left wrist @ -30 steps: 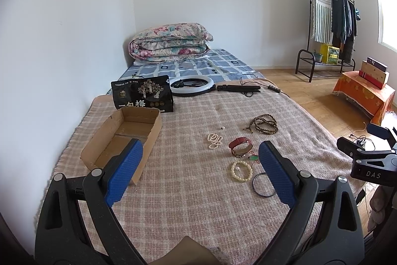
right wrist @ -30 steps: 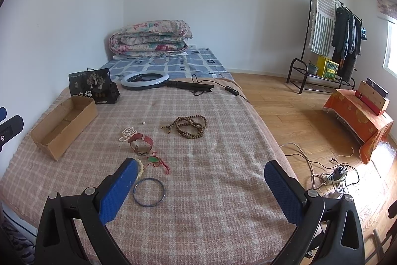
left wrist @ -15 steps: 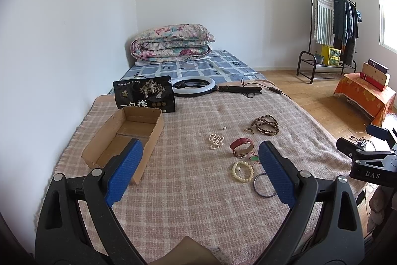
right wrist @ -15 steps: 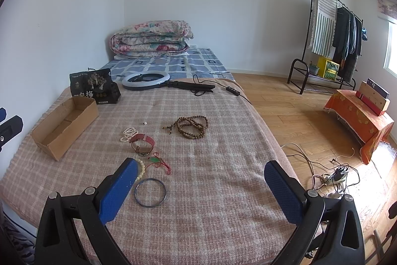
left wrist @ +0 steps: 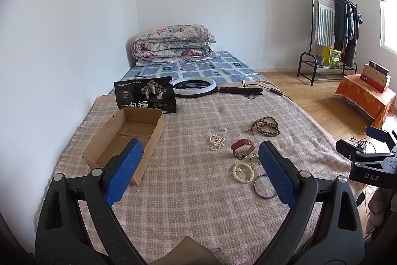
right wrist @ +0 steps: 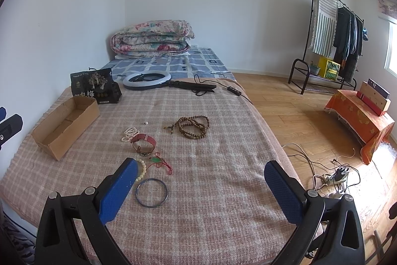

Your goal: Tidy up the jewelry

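Jewelry lies on a pink checked blanket [right wrist: 218, 190]: a dark blue bangle [right wrist: 151, 193], a cream bead bracelet [left wrist: 242, 172], a green pendant on red cord [right wrist: 158, 162], a red strap watch [right wrist: 144, 142], a white pearl string [right wrist: 129, 133], brown wooden beads [right wrist: 193, 127] and a tiny pearl [right wrist: 146, 123]. An open, empty cardboard box [left wrist: 124, 140] sits at the left. My left gripper [left wrist: 198, 170] is open and empty above the blanket between box and jewelry. My right gripper [right wrist: 198, 190] is open and empty, its left finger beside the bangle.
A black snack bag [left wrist: 145, 96] stands behind the box. A ring light [left wrist: 194, 87] with its stand and cable lies further back, then a folded quilt [left wrist: 173, 42]. To the right are wooden floor, cables [right wrist: 335, 173], an orange-covered table [right wrist: 359, 116] and a clothes rack [right wrist: 330, 41].
Both views have shifted very slightly; the grippers have stayed open and empty and no jewelry has moved.
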Action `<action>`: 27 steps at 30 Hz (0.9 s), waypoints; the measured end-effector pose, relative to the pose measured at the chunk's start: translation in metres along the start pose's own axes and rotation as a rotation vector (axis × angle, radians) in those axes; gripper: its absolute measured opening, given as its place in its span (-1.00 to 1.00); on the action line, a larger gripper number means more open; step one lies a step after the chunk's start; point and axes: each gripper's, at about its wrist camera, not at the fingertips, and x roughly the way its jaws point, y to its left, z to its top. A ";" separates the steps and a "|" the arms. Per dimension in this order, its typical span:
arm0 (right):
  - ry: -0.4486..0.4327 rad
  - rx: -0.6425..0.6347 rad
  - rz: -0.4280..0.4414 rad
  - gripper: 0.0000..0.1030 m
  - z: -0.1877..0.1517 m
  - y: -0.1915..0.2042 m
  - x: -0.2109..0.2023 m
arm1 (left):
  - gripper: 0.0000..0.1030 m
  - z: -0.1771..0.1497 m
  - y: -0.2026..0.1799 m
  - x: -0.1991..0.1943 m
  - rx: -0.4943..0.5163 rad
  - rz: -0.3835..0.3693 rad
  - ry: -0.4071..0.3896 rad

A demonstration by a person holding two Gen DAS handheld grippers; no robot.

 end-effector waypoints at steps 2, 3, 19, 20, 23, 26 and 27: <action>0.001 0.002 0.002 0.99 0.000 0.000 0.000 | 0.87 -0.003 -0.003 0.002 0.002 -0.001 0.000; 0.001 0.001 0.001 0.99 0.000 0.000 0.000 | 0.87 -0.001 -0.001 0.001 0.003 0.000 0.001; 0.004 0.002 0.004 0.99 -0.002 0.003 0.001 | 0.87 -0.004 -0.003 0.002 0.000 -0.001 -0.002; 0.005 0.003 0.005 0.99 -0.002 0.004 0.001 | 0.87 -0.004 -0.003 0.002 0.001 -0.001 -0.001; 0.006 0.003 0.005 0.99 -0.002 0.004 0.001 | 0.87 -0.003 -0.002 0.001 0.001 0.000 -0.001; 0.006 0.003 0.005 0.99 -0.002 0.004 0.001 | 0.87 -0.003 -0.002 0.001 0.000 0.000 -0.001; 0.006 0.003 0.005 0.99 -0.002 0.004 0.001 | 0.87 -0.002 0.000 0.000 0.001 -0.001 -0.001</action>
